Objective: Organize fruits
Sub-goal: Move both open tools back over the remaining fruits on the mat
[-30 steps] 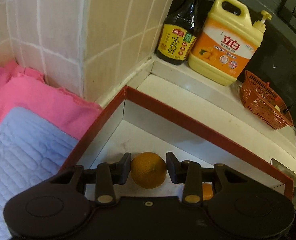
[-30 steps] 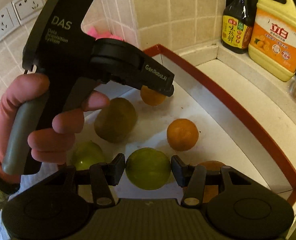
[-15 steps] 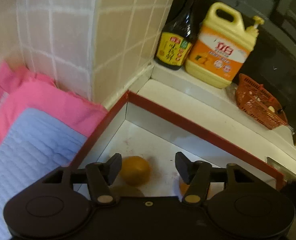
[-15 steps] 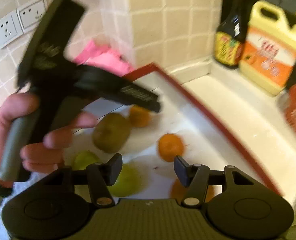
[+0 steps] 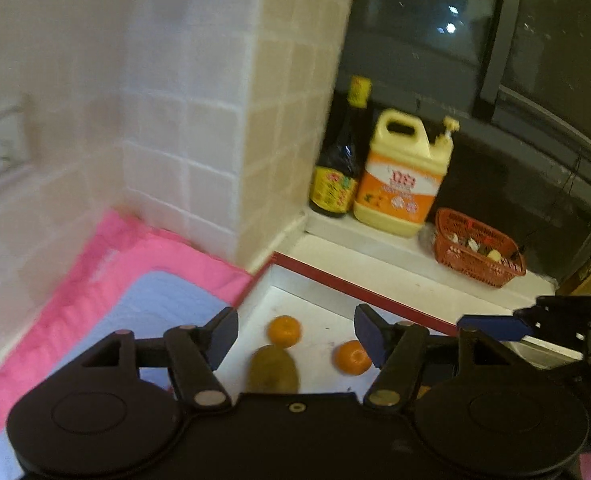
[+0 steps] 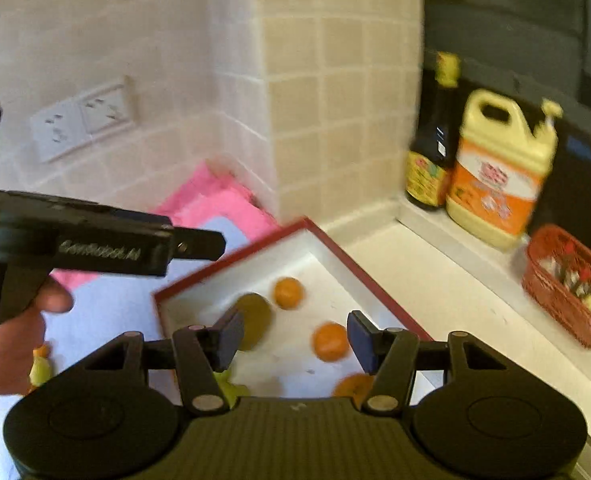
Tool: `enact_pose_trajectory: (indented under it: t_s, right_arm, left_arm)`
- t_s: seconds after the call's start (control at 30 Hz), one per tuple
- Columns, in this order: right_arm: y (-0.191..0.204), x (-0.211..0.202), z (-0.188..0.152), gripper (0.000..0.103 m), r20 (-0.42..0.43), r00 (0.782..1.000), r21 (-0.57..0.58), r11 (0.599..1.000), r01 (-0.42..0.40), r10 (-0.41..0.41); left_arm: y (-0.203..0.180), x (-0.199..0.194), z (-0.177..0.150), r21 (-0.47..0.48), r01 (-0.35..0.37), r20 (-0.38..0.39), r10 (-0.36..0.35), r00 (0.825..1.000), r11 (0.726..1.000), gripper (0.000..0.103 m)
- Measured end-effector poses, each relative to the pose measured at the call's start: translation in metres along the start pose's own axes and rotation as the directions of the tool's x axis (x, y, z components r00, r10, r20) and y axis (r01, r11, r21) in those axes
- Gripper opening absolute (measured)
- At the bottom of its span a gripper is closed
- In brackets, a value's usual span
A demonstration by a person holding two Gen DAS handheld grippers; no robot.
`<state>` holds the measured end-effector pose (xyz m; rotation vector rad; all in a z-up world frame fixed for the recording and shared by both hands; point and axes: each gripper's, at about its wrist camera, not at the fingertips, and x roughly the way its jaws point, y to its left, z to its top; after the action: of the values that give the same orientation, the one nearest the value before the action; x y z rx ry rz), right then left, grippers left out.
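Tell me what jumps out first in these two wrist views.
The red-rimmed white tray in the counter corner, holding loose oranges and a brownish-green fruit. Behind it on the ledge stand a yellow detergent jug and a dark sauce bottle, with a red basket to their right. A pink cloth lies left of the tray.

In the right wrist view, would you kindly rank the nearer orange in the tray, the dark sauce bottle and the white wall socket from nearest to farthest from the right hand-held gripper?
1. Round orange, in the tray between the fingers.
2. Dark sauce bottle, right, on the ledge.
3. White wall socket, upper left, on the tiled wall; close to call with the bottle.
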<state>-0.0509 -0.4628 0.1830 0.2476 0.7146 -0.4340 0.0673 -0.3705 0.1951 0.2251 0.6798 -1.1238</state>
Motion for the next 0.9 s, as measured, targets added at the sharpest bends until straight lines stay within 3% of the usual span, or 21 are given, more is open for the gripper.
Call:
enact_pose_trajectory:
  t_s: [0.17,0.33,0.47,0.67,0.83,0.9]
  right_arm:
    - [0.048,-0.014,0.014,0.06,0.041,0.997,-0.116,0.991,-0.059,0.064]
    - [0.106,-0.022,0.033,0.065,0.091,0.982,-0.209,0.967,-0.145,0.167]
    - [0.153,-0.014,0.04,0.066,0.079,0.963,-0.258,0.939,-0.229,0.257]
    - [0.214,0.03,0.034,0.066,-0.073,0.921,-0.252,0.886,-0.389,0.383]
    - [0.254,0.071,0.011,0.066,-0.219,0.886,-0.222,0.863,-0.453,0.408]
    - [0.267,0.086,0.001,0.066,-0.265,0.875,-0.212,0.86,-0.464,0.406]
  left_arm:
    - [0.029,-0.071,-0.01,-0.03,-0.124,0.076,0.126,0.989,0.992,0.077]
    - [0.078,-0.157,-0.025,-0.11,-0.28,0.147,0.294,0.944,0.954,0.08]
    - [0.119,-0.223,-0.054,-0.193,-0.422,0.156,0.452,0.878,0.886,0.08]
    - [0.176,-0.286,-0.124,-0.334,-0.554,0.059,0.604,0.795,0.762,0.08]
    - [0.217,-0.304,-0.193,-0.452,-0.593,-0.062,0.64,0.766,0.666,0.08]
    - [0.229,-0.302,-0.221,-0.492,-0.59,-0.107,0.628,0.771,0.64,0.08]
